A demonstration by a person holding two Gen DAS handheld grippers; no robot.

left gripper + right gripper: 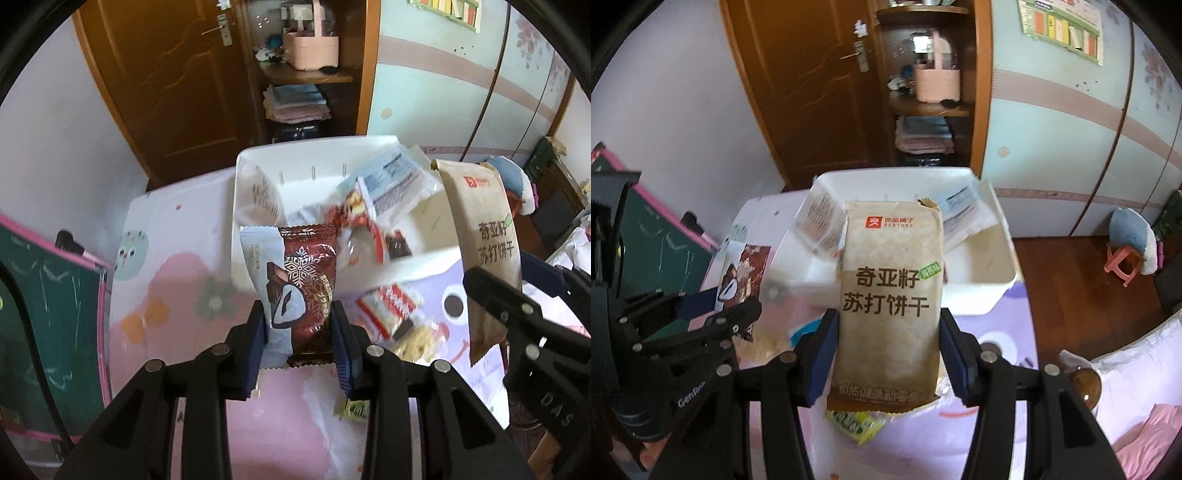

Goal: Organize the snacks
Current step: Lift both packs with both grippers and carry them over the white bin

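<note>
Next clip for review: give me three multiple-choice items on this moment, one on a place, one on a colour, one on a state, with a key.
1. Where is the white bin?
A. on the table, beyond both grippers
B. on the floor
C. on the shelf

2. What colour is the cracker pack in the right gripper?
A. brown
B. red
C. blue

3. What state is the left gripper in?
A. open and empty
B. shut on the chocolate packet
C. resting in the bin

Key: 1 A, the bin sits on the table ahead of both wrist views. 2 A, its wrapper is kraft brown. 3 B, both pads press the packet's sides.
</note>
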